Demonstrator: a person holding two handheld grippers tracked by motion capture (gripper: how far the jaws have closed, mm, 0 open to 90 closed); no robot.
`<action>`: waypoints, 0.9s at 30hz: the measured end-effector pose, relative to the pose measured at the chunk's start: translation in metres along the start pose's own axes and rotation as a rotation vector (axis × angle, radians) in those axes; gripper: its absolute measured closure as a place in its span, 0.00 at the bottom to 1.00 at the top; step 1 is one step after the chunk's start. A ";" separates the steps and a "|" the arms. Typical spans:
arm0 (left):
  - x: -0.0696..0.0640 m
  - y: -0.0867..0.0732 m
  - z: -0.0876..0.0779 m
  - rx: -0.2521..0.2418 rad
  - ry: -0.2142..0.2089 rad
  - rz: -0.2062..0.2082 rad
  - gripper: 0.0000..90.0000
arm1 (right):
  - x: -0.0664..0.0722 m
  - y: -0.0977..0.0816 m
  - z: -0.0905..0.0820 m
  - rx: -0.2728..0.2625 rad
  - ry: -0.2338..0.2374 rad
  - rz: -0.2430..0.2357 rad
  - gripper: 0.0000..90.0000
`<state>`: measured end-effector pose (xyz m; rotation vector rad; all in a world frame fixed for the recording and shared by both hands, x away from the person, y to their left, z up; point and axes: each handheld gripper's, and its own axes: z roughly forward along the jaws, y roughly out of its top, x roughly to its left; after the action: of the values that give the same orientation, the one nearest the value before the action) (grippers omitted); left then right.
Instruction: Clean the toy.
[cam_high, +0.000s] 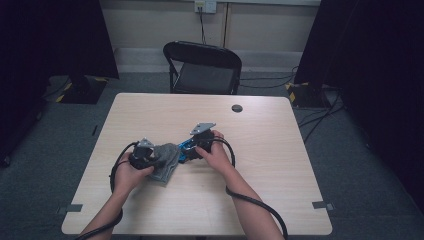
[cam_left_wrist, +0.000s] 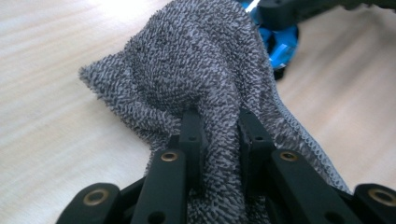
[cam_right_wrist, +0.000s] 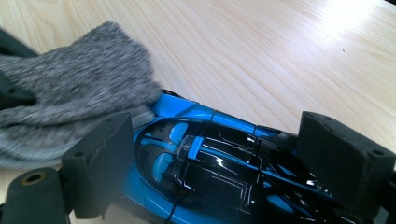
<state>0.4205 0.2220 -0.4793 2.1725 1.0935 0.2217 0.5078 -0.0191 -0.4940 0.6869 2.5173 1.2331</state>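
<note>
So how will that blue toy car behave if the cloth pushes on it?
The blue toy car looks rigid and glossy, so probably slippery. On wheels, it would likely roll, but the right gripper clamps its sides. The grey cloth looks floppy.

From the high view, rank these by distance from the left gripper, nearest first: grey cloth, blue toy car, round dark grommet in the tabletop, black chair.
1. Grey cloth: pinched in the left gripper, beside it.
2. Blue toy car: just past the cloth, between the right gripper's jaws.
3. Round grommet: near the table's far edge.
4. Black chair: beyond the table.
</note>
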 end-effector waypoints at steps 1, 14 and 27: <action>-0.002 -0.001 -0.001 0.003 -0.008 0.002 0.83 | 0.000 0.000 0.000 -0.002 0.000 -0.001 0.13; -0.032 -0.008 -0.001 0.024 -0.099 0.083 0.83 | 0.001 0.000 0.000 0.000 -0.001 0.001 0.13; -0.061 0.003 0.003 -0.003 -0.224 0.170 0.83 | 0.001 0.001 0.000 0.001 0.000 0.000 0.13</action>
<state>0.3852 0.1726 -0.4707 2.2267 0.7846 0.0529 0.5076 -0.0182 -0.4938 0.6873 2.5182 1.2325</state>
